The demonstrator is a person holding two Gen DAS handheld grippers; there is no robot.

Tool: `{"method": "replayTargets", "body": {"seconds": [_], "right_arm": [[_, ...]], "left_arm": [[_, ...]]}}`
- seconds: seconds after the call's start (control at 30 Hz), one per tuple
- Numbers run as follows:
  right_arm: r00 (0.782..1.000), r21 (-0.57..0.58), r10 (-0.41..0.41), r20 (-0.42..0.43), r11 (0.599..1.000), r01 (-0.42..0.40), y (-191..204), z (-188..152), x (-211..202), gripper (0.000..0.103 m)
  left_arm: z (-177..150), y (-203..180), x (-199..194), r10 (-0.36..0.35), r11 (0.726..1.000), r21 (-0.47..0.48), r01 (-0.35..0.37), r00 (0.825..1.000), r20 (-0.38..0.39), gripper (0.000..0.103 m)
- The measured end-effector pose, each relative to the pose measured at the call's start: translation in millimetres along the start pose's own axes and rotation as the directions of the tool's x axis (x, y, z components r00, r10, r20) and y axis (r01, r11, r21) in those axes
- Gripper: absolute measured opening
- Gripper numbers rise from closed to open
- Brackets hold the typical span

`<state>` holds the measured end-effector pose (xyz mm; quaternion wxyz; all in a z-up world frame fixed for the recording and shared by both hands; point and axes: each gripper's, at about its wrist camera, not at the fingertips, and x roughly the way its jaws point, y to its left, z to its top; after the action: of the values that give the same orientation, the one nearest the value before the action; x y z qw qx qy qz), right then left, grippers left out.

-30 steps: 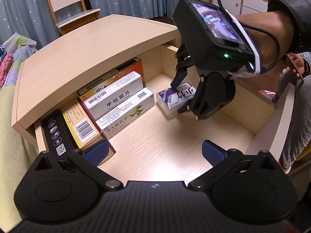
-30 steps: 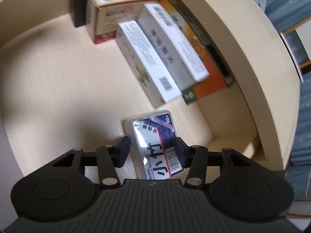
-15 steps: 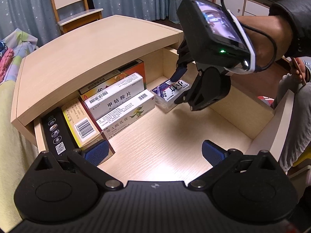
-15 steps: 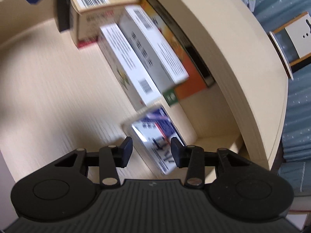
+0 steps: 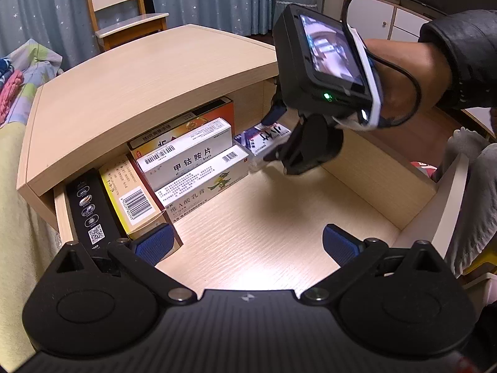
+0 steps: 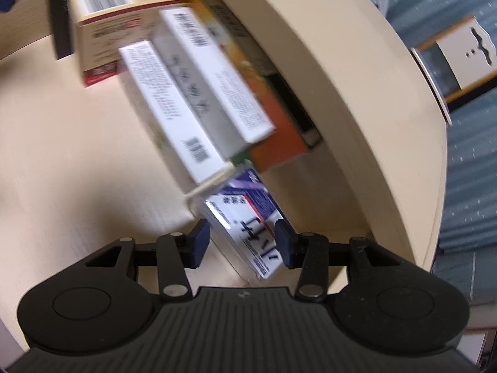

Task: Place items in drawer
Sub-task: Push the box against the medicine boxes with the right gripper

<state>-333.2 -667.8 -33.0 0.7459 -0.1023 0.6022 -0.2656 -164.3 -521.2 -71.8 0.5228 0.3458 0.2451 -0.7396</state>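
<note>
My left gripper (image 5: 247, 244) hangs over the near part of the open drawer (image 5: 279, 233), which slides out from under the counter (image 5: 139, 84). Along the drawer's left and rear, boxes lie packed side by side: the dark box (image 5: 88, 211) against the left wall, the barcode box (image 5: 130, 195) beside it, then two long boxes (image 5: 198, 168) one behind the other, with a larger box (image 5: 186, 124) behind them under the counter edge. Right of the long boxes, in the rear right part, the small packet (image 6: 248, 227) sits between the fingers of my right gripper (image 6: 242, 242), tilted. A chair (image 5: 124, 15) stands behind the counter.
</note>
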Motion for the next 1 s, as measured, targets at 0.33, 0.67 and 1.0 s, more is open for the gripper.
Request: {"method": "replayTargets", "body": {"seconds": [0.33, 0.67, 1.0], "right_arm": [[0.999, 0.004, 0.017, 0.042, 1.000, -0.018, -17.6, -19.9, -20.1, 0.044], [0.990, 0.049, 0.036, 0.140, 0.998, -0.043, 54.0, -12.6, -76.8, 0.045], [0.993, 0.052, 0.061, 0.106, 0.996, -0.067, 87.8, 8.8, 1.2, 0.046]], "left_arm": [[-0.5, 0.6, 0.5, 0.003, 1.000, -0.005, -0.003, 1.000, 0.001, 0.102], [-0.6, -2.8, 2.5, 0.017, 1.000, 0.020, -0.017, 1.000, -0.011, 0.102], [-0.9, -5.0, 4.3, 0.029, 0.999, 0.029, -0.028, 0.999, -0.028, 0.102]]}}
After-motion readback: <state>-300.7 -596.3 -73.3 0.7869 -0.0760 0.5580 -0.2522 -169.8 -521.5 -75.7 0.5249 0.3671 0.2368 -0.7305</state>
